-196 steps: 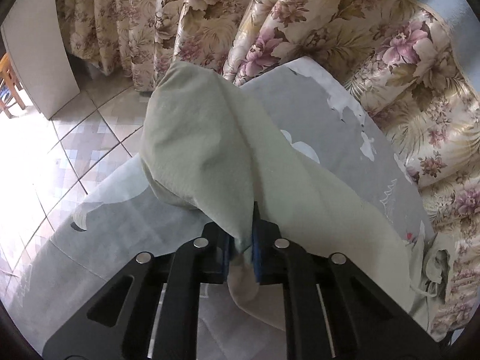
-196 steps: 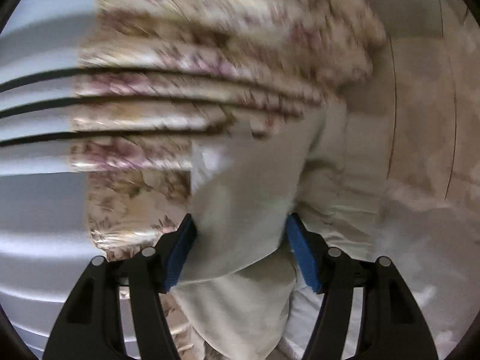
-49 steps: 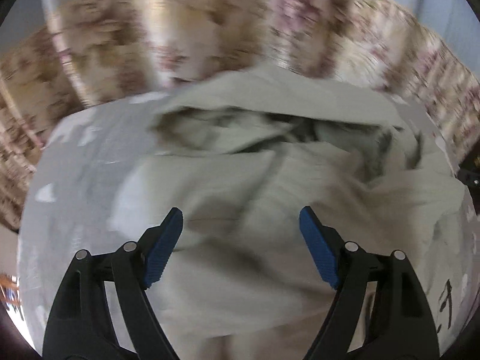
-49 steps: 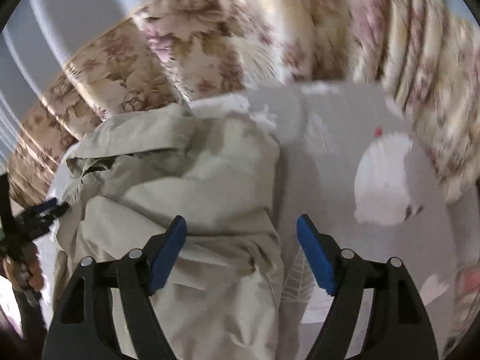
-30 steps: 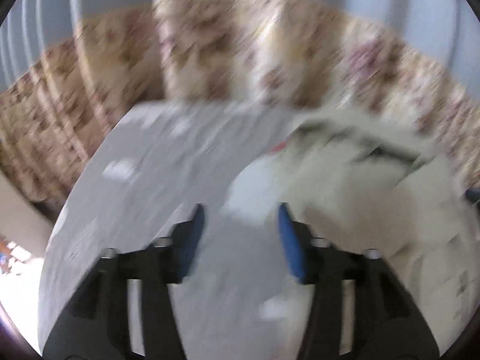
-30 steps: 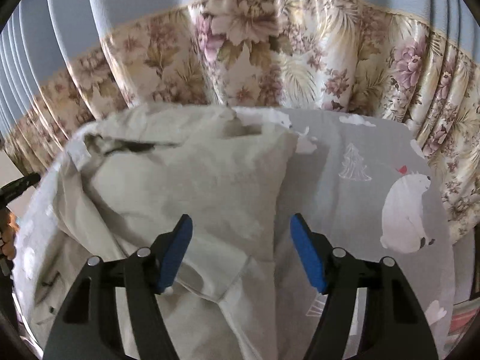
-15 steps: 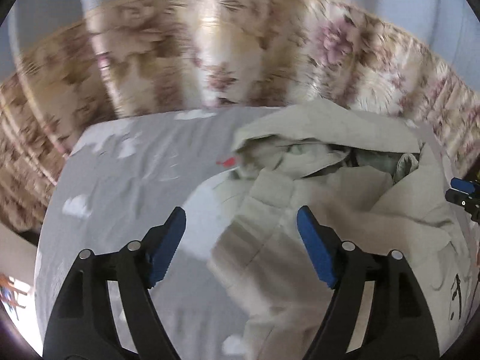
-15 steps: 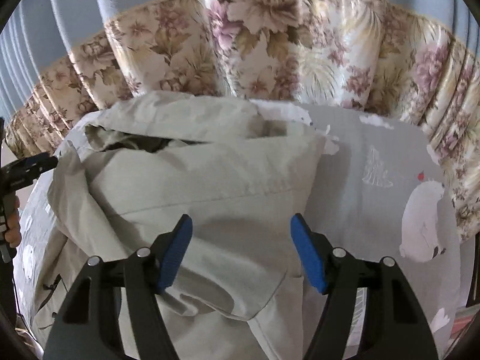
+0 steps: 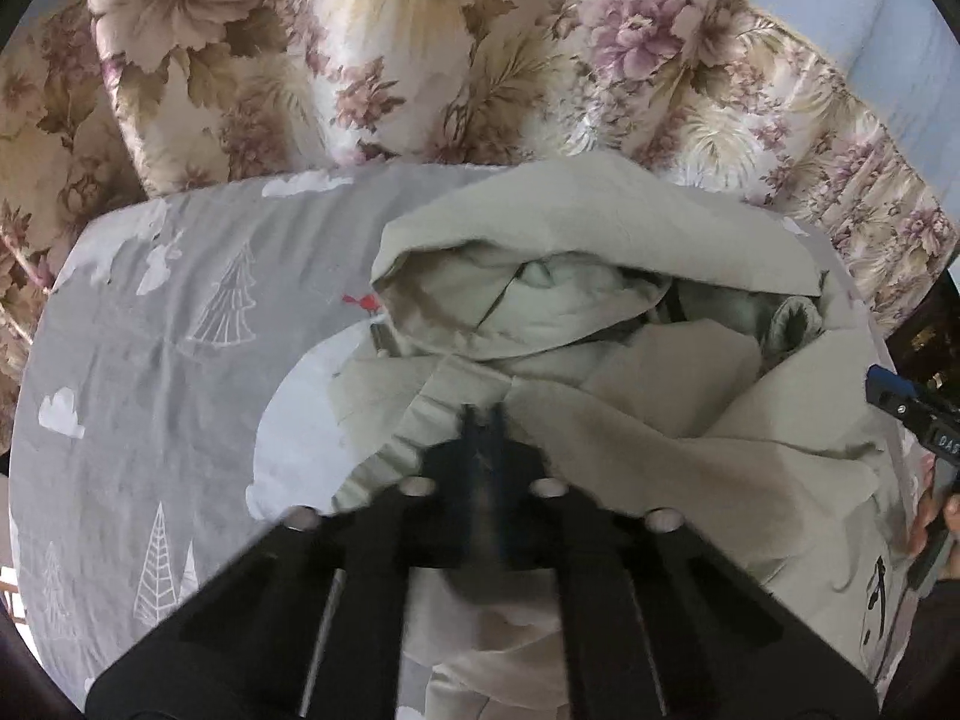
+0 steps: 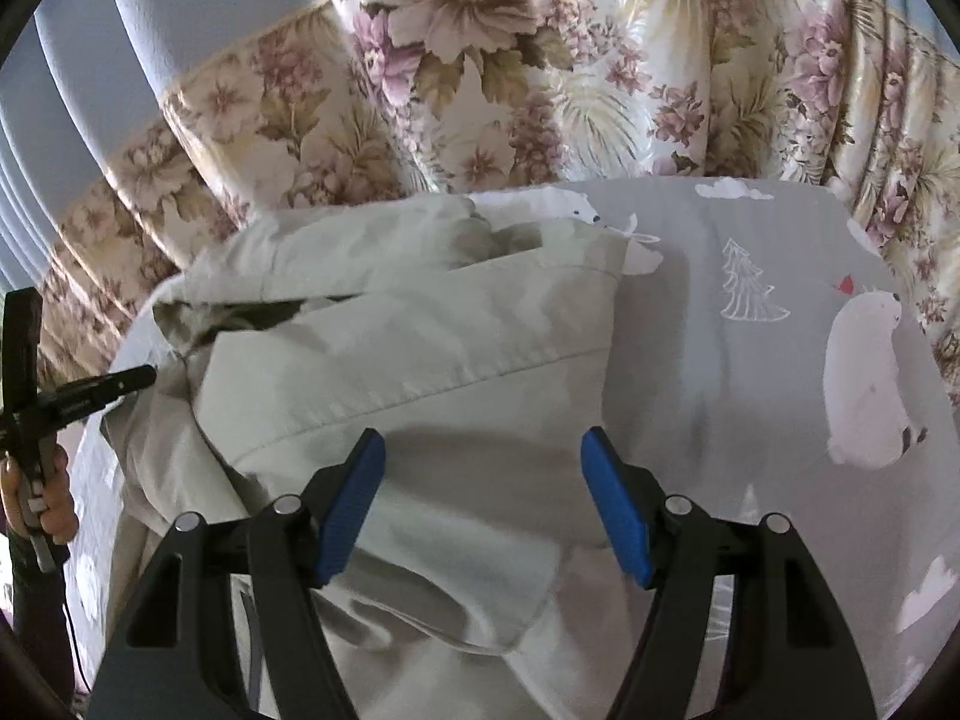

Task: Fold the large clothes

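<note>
A large pale green-beige garment (image 9: 600,324) lies crumpled on a grey sheet (image 9: 168,324) printed with white trees and bears. My left gripper (image 9: 483,420) is shut at the garment's near left edge, its pads together on a fold of the cloth. In the right wrist view the same garment (image 10: 420,348) lies with a stitched hem across it. My right gripper (image 10: 483,504) is open and empty just above the cloth, its blue pads (image 10: 354,504) wide apart. The left gripper shows far left in the right wrist view (image 10: 135,381).
A floral curtain (image 9: 420,60) hangs right behind the bed's far edge, with a blue-grey wall (image 10: 180,0) above it. Bare sheet (image 10: 780,312) with a white bear print (image 10: 864,378) lies to the garment's right. The other gripper's tip (image 9: 894,390) shows at right.
My left gripper has closed from wide open and now pinches a fold at the garment's edge. My right gripper has moved slightly closer over the garment and stays open.
</note>
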Motion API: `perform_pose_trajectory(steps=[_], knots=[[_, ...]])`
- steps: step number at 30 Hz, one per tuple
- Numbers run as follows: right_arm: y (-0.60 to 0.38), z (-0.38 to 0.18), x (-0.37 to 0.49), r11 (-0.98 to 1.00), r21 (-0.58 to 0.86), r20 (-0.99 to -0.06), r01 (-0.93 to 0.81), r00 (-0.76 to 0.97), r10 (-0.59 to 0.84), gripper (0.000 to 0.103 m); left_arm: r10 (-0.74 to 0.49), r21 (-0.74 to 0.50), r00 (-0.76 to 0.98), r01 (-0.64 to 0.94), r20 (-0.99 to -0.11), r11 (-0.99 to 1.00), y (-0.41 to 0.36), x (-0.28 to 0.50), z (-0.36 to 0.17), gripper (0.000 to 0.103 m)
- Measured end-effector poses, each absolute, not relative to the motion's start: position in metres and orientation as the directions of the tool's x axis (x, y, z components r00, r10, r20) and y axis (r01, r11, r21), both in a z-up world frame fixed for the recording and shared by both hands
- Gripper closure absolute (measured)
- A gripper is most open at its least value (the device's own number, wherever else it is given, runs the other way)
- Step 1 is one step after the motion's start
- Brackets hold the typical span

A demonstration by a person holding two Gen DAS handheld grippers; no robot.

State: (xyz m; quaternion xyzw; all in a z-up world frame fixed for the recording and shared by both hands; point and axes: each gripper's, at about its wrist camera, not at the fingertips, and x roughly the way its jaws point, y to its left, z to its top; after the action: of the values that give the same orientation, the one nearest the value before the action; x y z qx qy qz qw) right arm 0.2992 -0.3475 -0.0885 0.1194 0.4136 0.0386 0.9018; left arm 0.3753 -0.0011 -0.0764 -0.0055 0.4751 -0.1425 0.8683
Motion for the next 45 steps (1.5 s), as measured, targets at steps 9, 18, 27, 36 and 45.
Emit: perform_pose_trajectory(steps=[9, 18, 27, 36, 45], knots=[[-0.338, -0.086, 0.295, 0.978, 0.206, -0.71, 0.023, 0.692, 0.133, 0.034, -0.406, -0.15, 0.633, 0.418, -0.659, 0.896, 0.03, 0.348, -0.011, 0.103], [-0.338, -0.086, 0.301, 0.982, 0.186, -0.727, 0.017, 0.675, 0.126, 0.034, -0.378, -0.134, 0.559, 0.427, -0.738, 0.894, 0.056, 0.342, -0.045, 0.087], [-0.353, -0.087, 0.292, 0.981, 0.19, -0.73, 0.049, 0.675, 0.108, 0.034, -0.373, -0.094, 0.499, 0.498, -0.782, 0.862, 0.001, 0.372, -0.059, 0.026], [-0.349, -0.092, 0.304, 0.982, 0.188, -0.741, 0.018, 0.659, 0.13, 0.034, -0.279, -0.057, 0.524, 0.399, -0.805, 0.915, -0.001, 0.364, -0.07, 0.103], [-0.334, -0.088, 0.312, 0.982, 0.187, -0.73, -0.033, 0.664, 0.161, 0.034, -0.244, -0.039, 0.636, 0.319, -0.732, 0.947, 0.004, 0.295, -0.046, 0.103]])
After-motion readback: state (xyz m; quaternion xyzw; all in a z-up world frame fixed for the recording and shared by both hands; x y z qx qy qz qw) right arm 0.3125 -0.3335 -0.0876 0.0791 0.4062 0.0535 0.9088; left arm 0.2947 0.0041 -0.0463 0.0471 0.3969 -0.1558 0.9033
